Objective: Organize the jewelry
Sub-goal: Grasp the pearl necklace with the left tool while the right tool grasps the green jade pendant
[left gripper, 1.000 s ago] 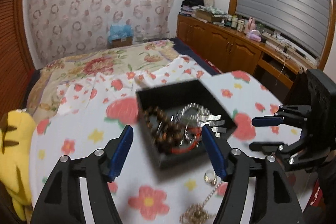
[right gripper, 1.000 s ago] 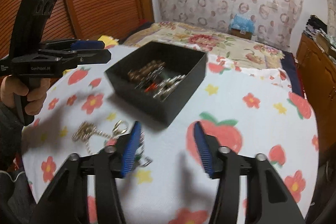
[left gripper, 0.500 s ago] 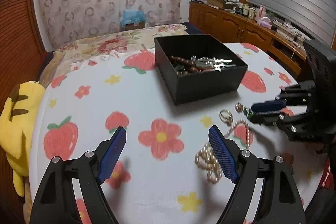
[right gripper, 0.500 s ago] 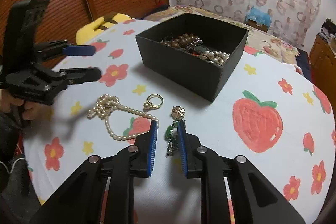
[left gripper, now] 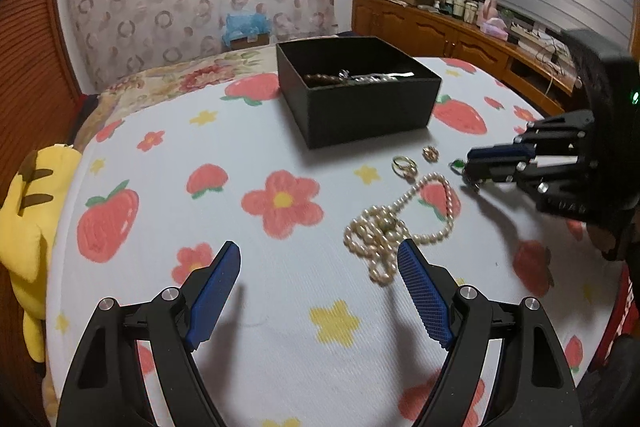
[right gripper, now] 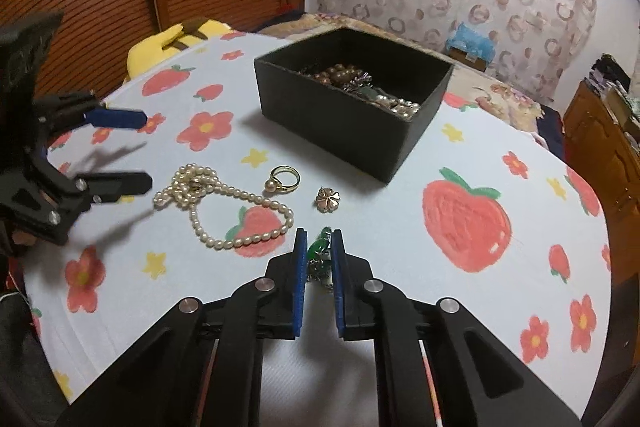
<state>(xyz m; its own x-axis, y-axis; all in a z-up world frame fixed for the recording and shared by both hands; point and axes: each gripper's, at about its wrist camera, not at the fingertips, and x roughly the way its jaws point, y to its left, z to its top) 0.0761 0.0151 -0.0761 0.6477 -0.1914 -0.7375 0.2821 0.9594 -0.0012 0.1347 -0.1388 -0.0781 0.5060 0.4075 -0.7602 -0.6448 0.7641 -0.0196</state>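
The right tool (right gripper: 318,247) has just been closing and now pinches the green pendant (right gripper: 318,247) against the desk (right gripper: 360,187). The left tool (left gripper: 318,283) hangs released beside the pearl necklace (left gripper: 394,227). Past them lie a gold ring (right gripper: 284,179), a clover charm (right gripper: 327,199) and the black box (right gripper: 352,115).

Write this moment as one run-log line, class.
right gripper: just closed on green pendant | left gripper: open, near pearl necklace | black box: holds jewelry

Black box (right gripper: 352,131) holding jewelry, pearl necklace (right gripper: 224,207), gold ring (right gripper: 285,179), clover charm (right gripper: 327,199) on cloth
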